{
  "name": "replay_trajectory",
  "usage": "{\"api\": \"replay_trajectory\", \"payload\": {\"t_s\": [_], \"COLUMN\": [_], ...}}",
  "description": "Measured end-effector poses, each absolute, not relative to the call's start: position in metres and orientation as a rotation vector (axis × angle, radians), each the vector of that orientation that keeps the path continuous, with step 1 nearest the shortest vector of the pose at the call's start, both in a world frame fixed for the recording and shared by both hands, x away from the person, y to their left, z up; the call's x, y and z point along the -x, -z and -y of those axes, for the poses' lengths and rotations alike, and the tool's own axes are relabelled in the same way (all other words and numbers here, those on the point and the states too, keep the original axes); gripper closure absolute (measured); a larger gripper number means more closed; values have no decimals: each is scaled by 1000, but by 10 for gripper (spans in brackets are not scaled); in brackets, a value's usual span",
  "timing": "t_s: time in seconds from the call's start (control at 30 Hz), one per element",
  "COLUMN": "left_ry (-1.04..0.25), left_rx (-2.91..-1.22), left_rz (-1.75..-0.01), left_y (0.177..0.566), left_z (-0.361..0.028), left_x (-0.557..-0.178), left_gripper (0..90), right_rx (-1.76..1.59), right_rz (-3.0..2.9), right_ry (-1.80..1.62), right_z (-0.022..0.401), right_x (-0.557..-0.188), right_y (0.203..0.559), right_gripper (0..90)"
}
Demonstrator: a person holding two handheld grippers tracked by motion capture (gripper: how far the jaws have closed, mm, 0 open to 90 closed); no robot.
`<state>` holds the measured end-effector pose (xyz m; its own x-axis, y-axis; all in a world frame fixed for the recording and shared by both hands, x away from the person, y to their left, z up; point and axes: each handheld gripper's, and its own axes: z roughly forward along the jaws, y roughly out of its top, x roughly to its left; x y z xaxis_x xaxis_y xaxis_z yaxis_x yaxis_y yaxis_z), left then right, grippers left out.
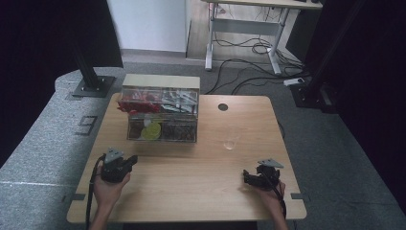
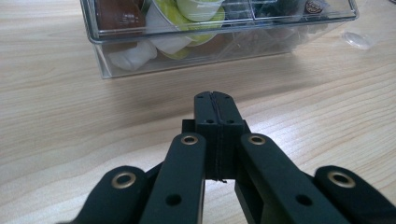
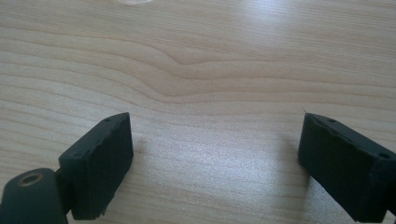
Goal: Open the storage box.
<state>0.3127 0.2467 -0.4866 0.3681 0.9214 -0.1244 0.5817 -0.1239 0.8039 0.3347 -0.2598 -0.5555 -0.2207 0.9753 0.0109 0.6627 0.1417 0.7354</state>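
A pale wooden bench (image 1: 191, 182) stands on grey carpet; in the high view a clear compartment box (image 1: 162, 115) of pods sits toward its far left, a small clear cup (image 1: 231, 142) lies right of it, and the left tool (image 1: 125, 162) and right tool (image 1: 247, 176) rest near the front edge. In the left gripper view the left tool (image 2: 215, 109) has its jaws pressed together on nothing, pointing at the box (image 2: 210, 42) just ahead. In the right gripper view the right tool (image 3: 215, 154) stands wide open over bare wood, holding nothing.

The desk (image 1: 201, 177) is pale wood-grain laminate, smooth with a soft sheen. On it, toward its far edge, the organiser box (image 1: 162, 115) is clear glossy plastic, holding glossy capsules (image 2: 187, 18) in green, white and brown. Nearer than the box, each tool (image 2: 215, 114) has matt black plastic with faintly rough pads and brass-coloured metal rivets (image 2: 189, 139).
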Motion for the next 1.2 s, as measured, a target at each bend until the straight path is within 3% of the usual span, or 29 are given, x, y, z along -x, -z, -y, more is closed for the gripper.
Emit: {"api": "replay_trajectory", "payload": {"t_s": [0.23,1.2], "left_ry": [-454,-437], "left_rx": [-1795,-1796], "left_rz": [-1324,-1356], "left_y": [490,497], "left_z": [-250,-246], "left_x": [-325,-381], "left_gripper": [900,900], "right_rx": [-1570,-1574], "right_rz": [-1942,-1936], "right_ry": [-861,-860], "right_z": [259,258], "right_x": [-335,-336], "right_y": [556,556], "right_gripper": [103,106]}}
